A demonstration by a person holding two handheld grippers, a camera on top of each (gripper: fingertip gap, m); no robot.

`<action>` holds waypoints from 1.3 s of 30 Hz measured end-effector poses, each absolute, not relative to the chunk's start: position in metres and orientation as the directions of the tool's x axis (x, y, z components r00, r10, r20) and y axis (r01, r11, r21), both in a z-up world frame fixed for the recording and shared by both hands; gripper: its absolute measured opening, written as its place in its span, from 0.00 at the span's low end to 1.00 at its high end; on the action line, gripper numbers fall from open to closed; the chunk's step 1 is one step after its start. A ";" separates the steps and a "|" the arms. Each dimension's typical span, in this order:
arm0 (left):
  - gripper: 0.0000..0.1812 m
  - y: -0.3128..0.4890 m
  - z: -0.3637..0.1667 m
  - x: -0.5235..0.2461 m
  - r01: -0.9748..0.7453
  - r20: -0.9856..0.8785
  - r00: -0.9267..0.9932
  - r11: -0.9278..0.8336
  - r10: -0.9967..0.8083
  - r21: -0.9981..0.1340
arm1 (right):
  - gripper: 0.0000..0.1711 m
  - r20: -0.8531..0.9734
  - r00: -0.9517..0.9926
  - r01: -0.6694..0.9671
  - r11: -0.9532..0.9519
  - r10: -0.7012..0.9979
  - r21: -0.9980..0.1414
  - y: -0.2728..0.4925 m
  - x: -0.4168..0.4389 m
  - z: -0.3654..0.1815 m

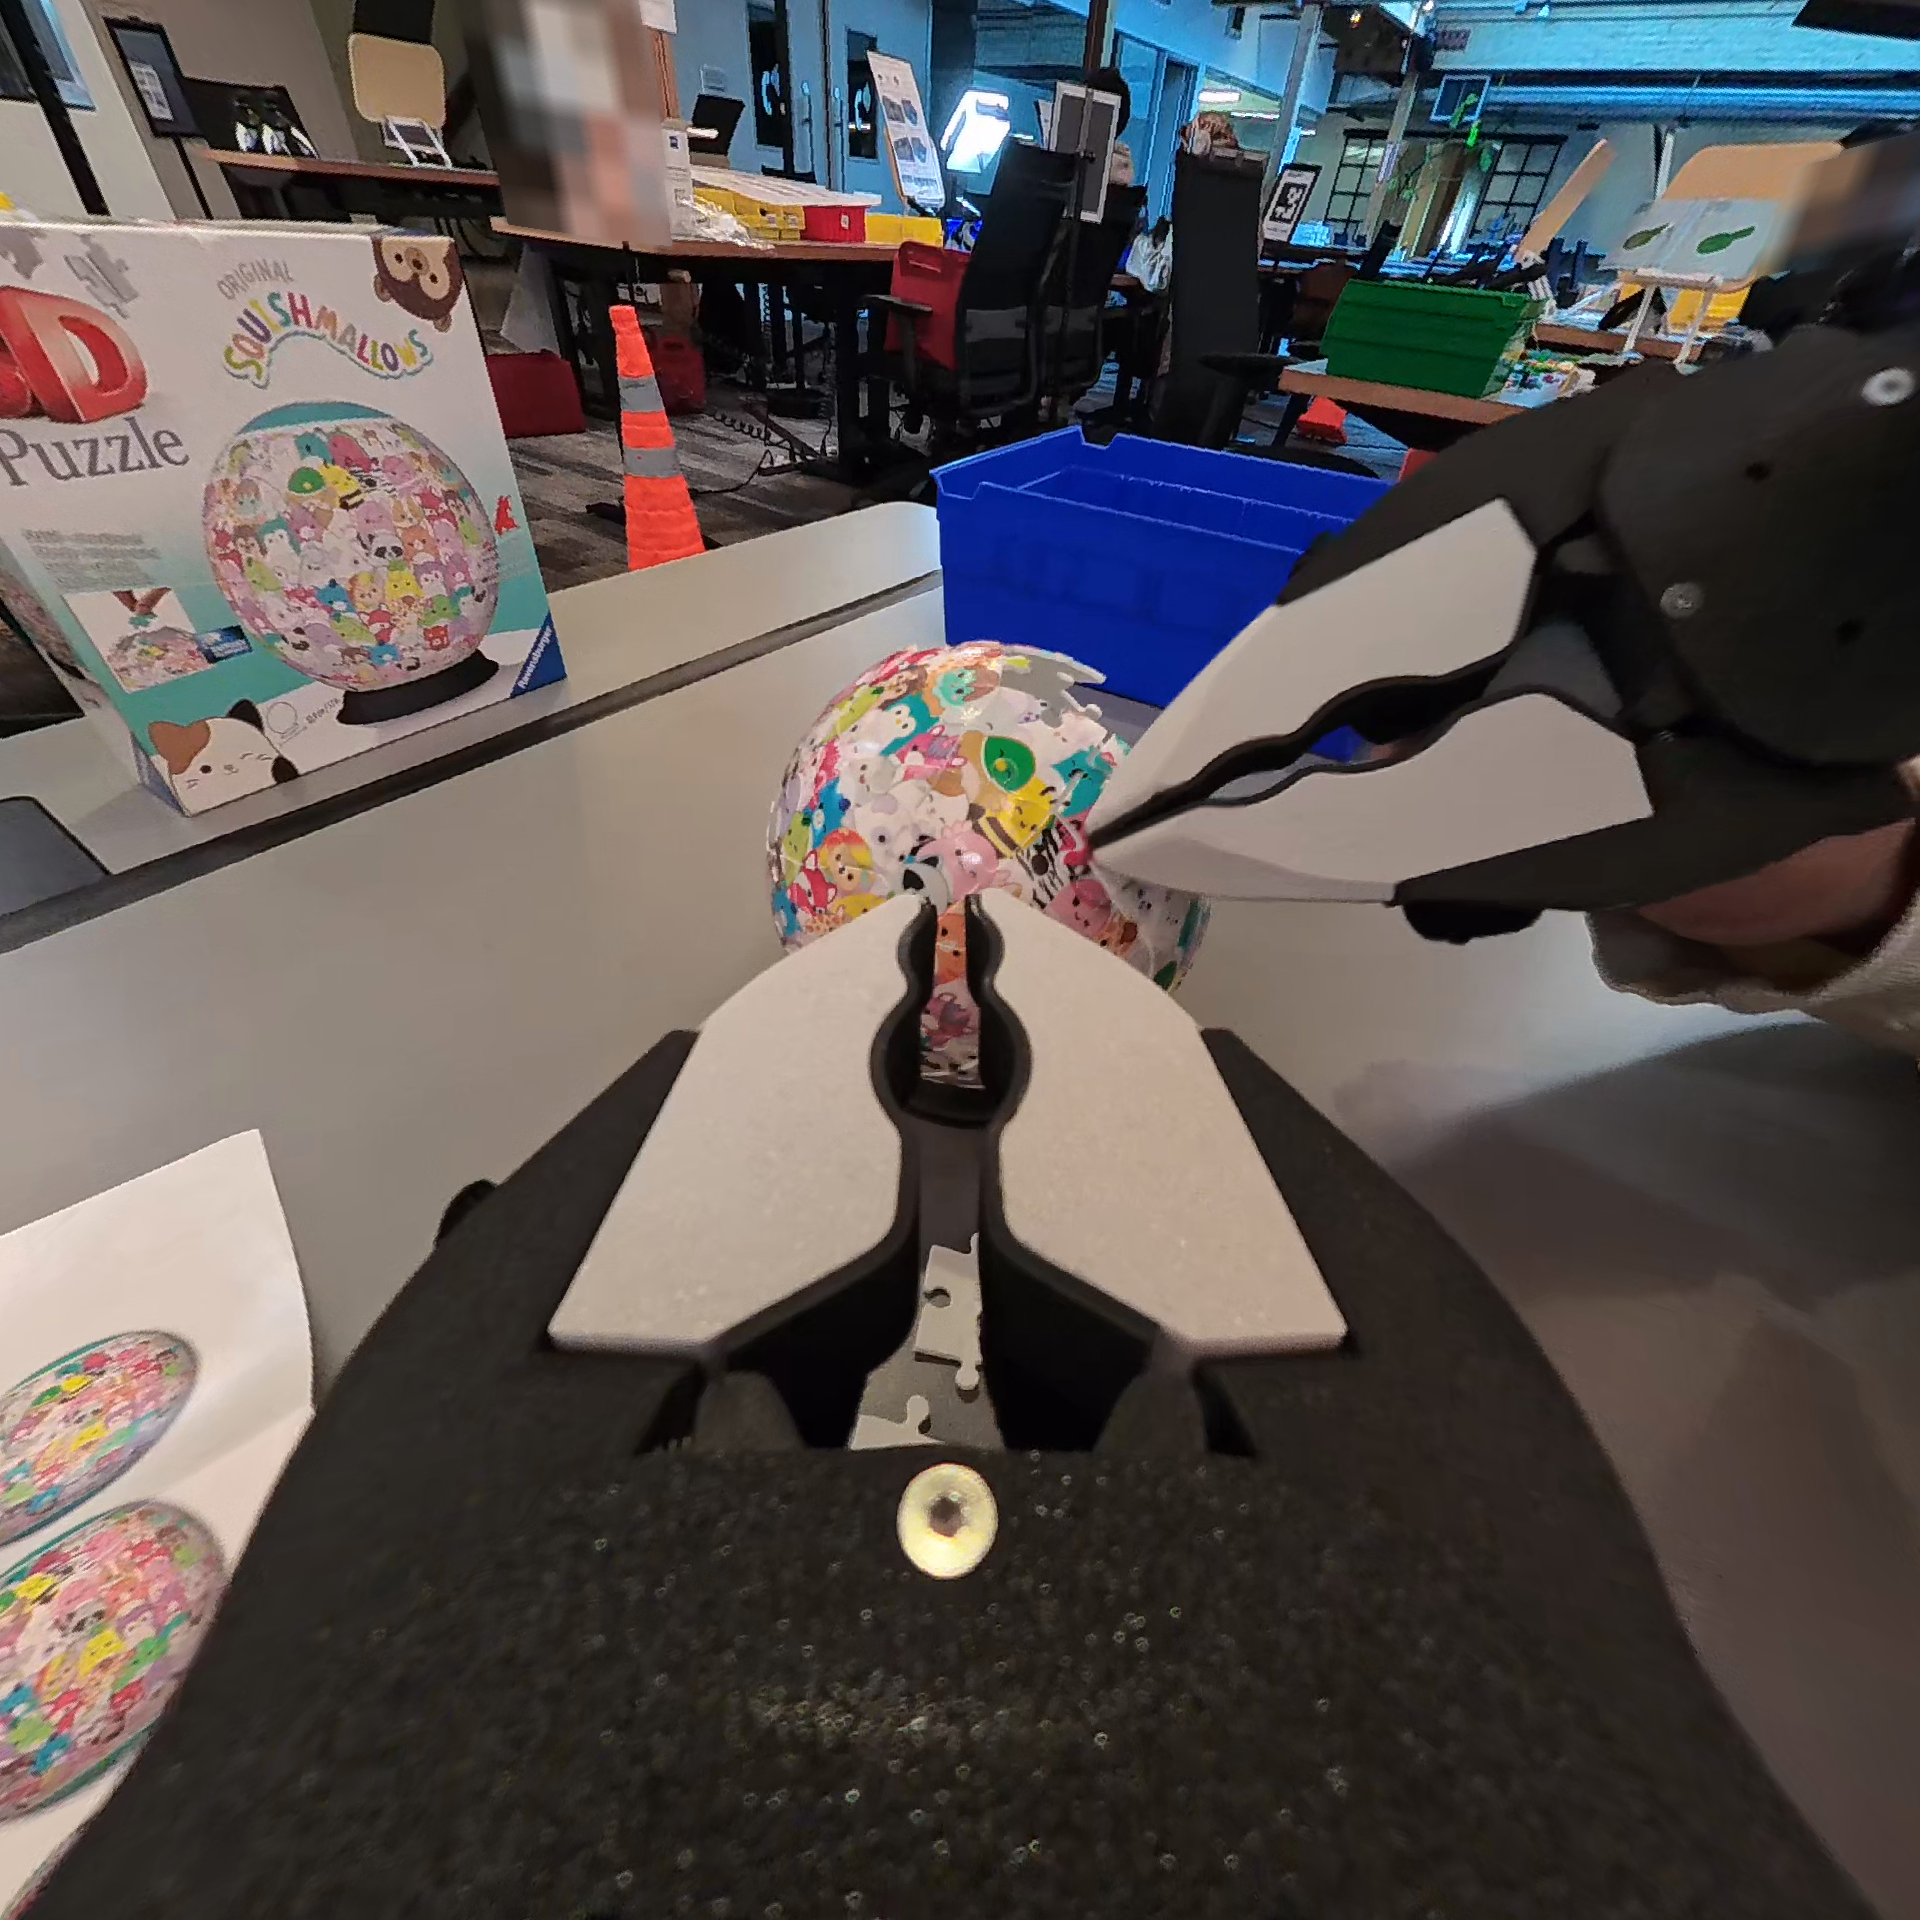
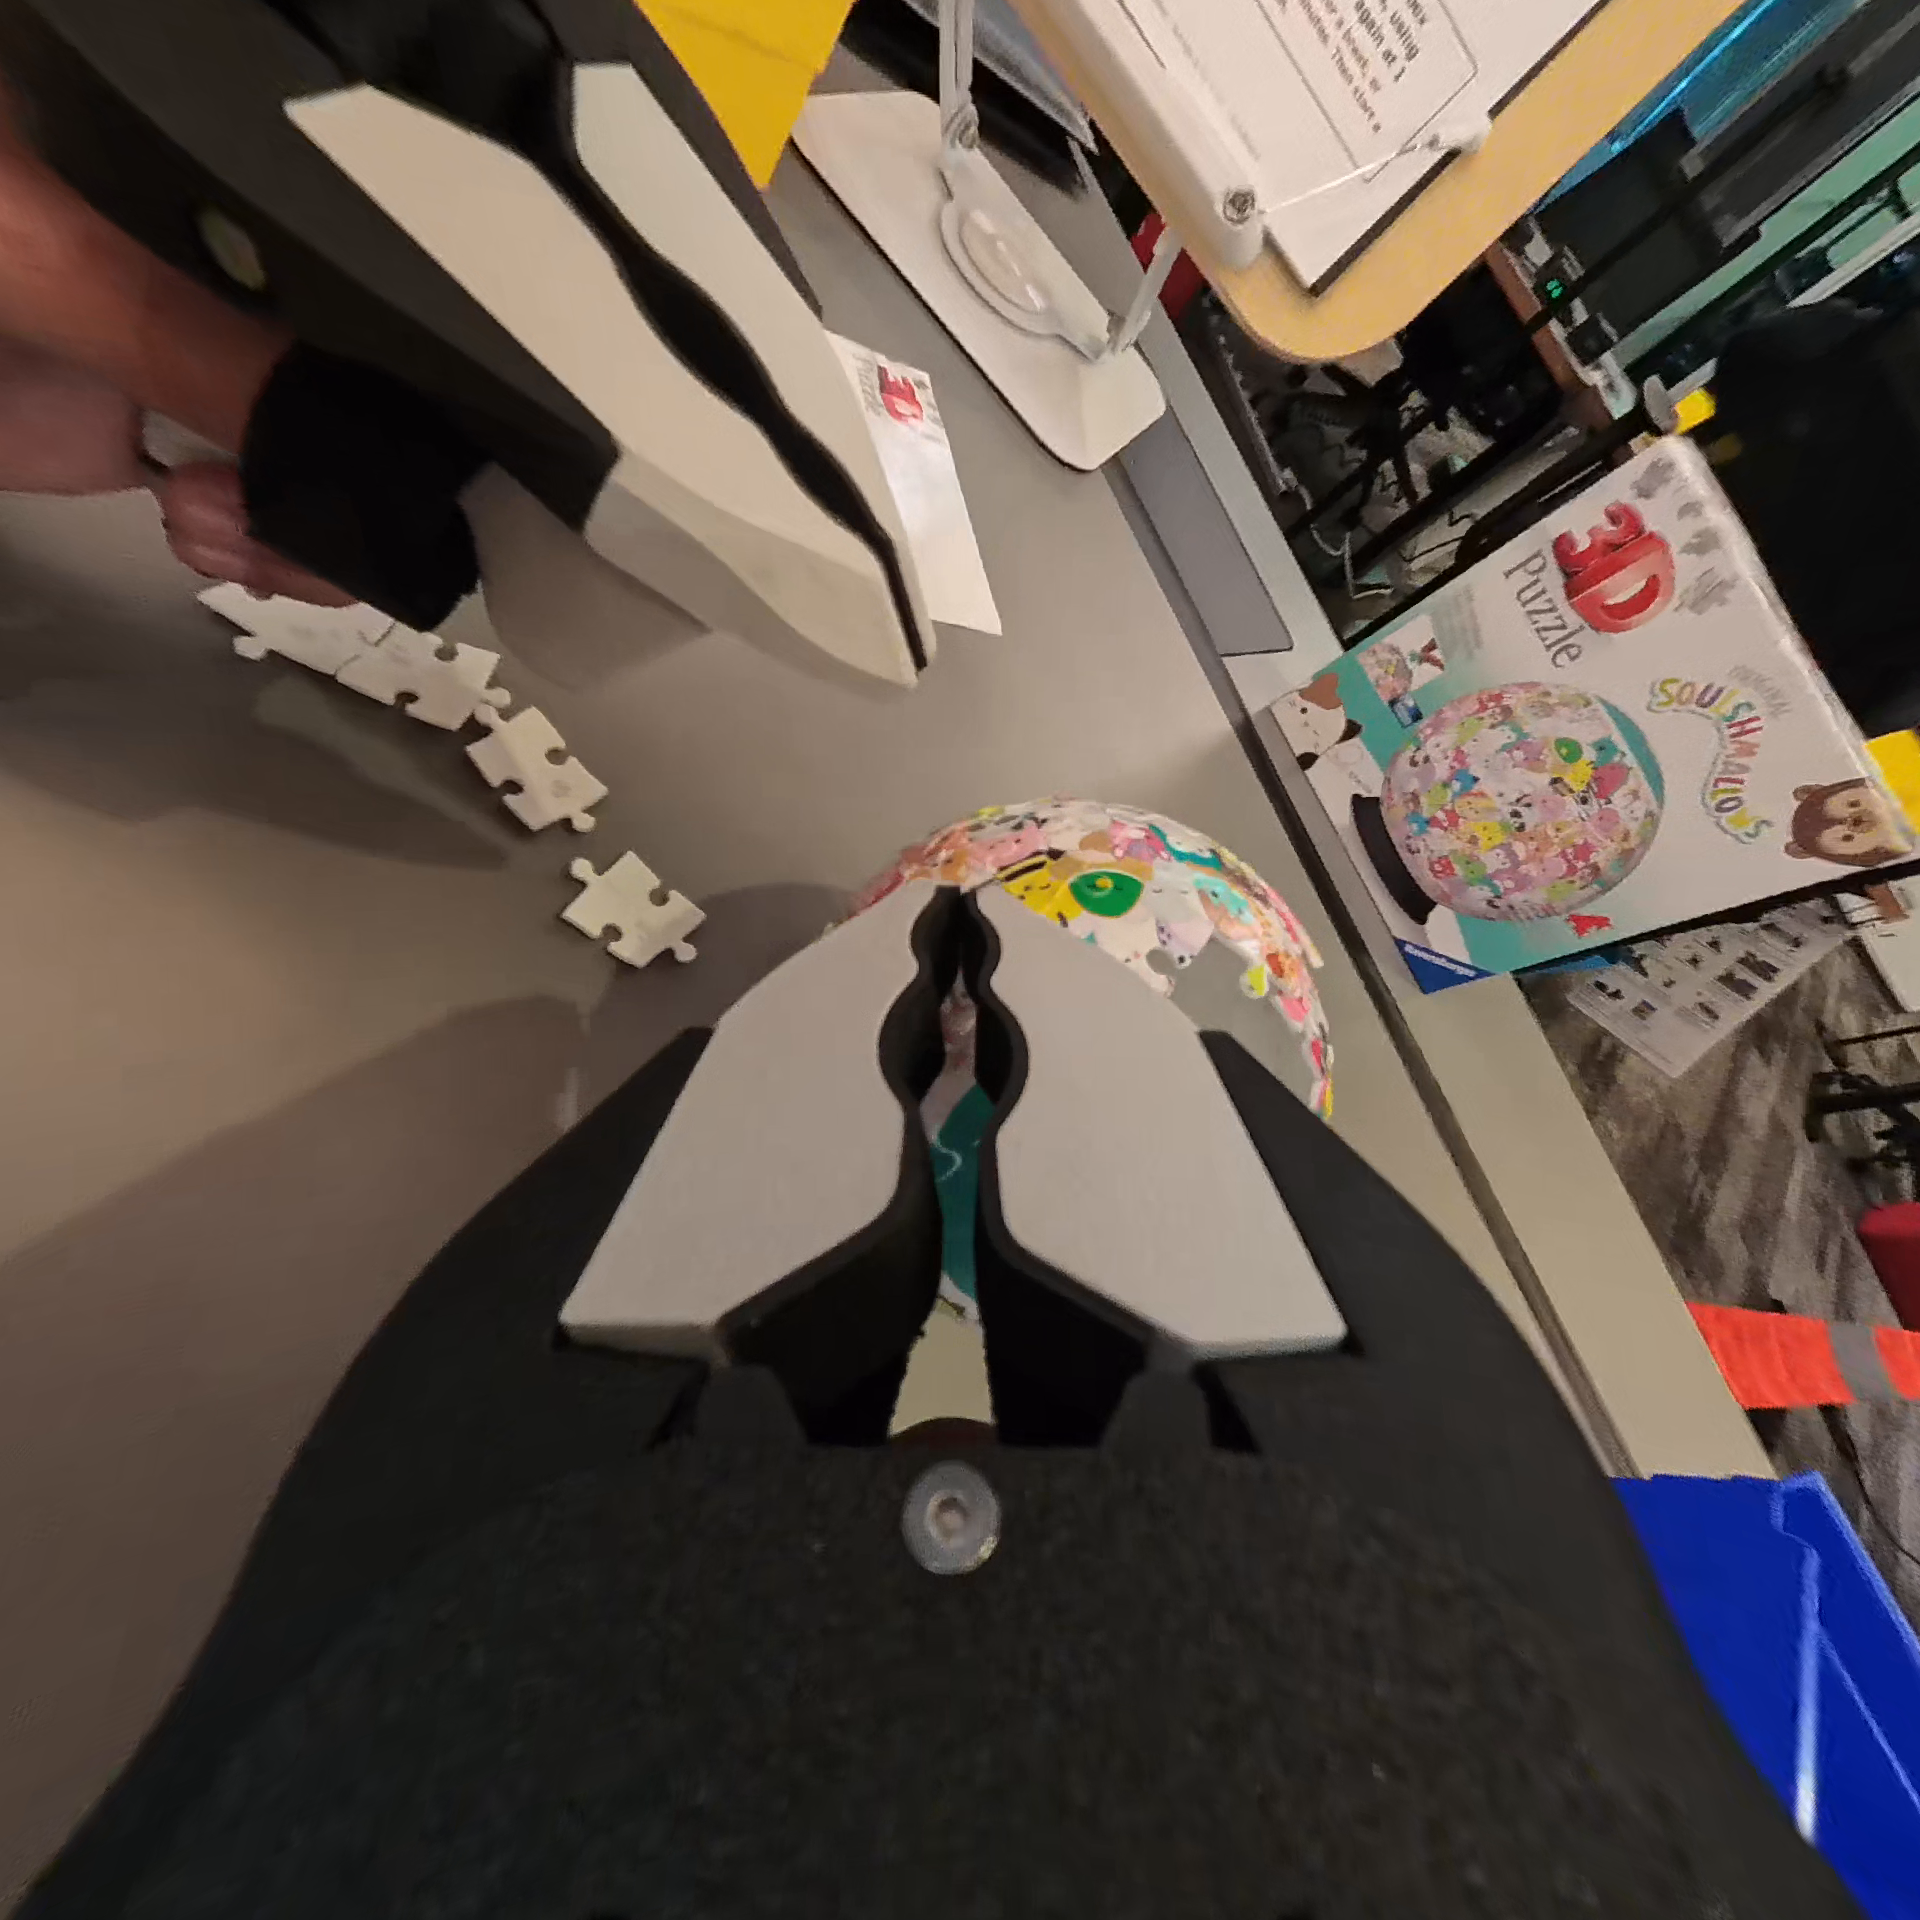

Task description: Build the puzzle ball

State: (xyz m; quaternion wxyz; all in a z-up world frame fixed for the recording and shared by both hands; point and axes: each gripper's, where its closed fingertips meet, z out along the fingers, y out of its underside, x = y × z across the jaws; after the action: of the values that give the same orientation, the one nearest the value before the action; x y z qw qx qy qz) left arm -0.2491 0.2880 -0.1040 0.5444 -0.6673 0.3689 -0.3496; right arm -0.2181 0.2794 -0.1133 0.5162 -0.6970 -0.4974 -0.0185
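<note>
Both hand-held grippers were closed, the left hand-held gripper [image 1: 948, 914] and right hand-held gripper [image 2: 954, 904] pressing the part-built puzzle ball [image 1: 935, 790]; next, I judge, fetching a loose puzzle piece [image 2: 631, 907] from the worktop [image 2: 312, 1039].

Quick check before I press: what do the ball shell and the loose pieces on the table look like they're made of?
Puzzle ball: probably rigid glossy plastic; it holds a curve and shows bright highlights. Loose pieces: white backs up, matte; likely the same plastic, but card can't be ruled out. Table: smooth grey laminate, faintly reflective.
</note>
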 end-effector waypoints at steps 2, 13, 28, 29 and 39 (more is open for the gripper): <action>0.02 0.288 -0.103 -0.249 -0.109 0.067 0.484 -0.136 -0.873 -0.985 | 0.00 0.589 0.485 0.731 0.069 0.646 -0.679 0.278 -0.219 -0.108; 0.03 0.288 -0.104 -0.249 -0.108 0.077 0.483 -0.146 -0.872 -0.983 | 0.00 0.717 0.405 0.799 0.161 0.568 -0.579 0.266 -0.221 -0.107; 0.03 0.280 -0.109 -0.242 -0.128 0.083 0.433 -0.152 -0.897 -0.980 | 0.00 0.634 0.490 0.739 0.101 0.599 -0.666 0.265 -0.207 -0.105; 0.03 0.278 -0.111 -0.239 -0.140 0.081 0.421 -0.153 -0.904 -0.978 | 0.00 0.593 0.515 0.714 0.073 0.619 -0.696 0.266 -0.201 -0.104; 0.00 0.267 -0.114 -0.205 -0.226 -0.076 0.378 -0.012 -0.922 -0.974 | 0.11 0.393 0.507 0.613 0.000 0.767 -0.790 0.274 -0.173 -0.097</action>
State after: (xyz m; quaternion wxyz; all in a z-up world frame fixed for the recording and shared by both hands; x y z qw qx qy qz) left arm -0.2050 0.2669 -0.1137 0.5371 -0.6330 0.4534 -0.3244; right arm -0.1726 0.2743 -0.0967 0.5090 -0.7031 -0.4908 0.0759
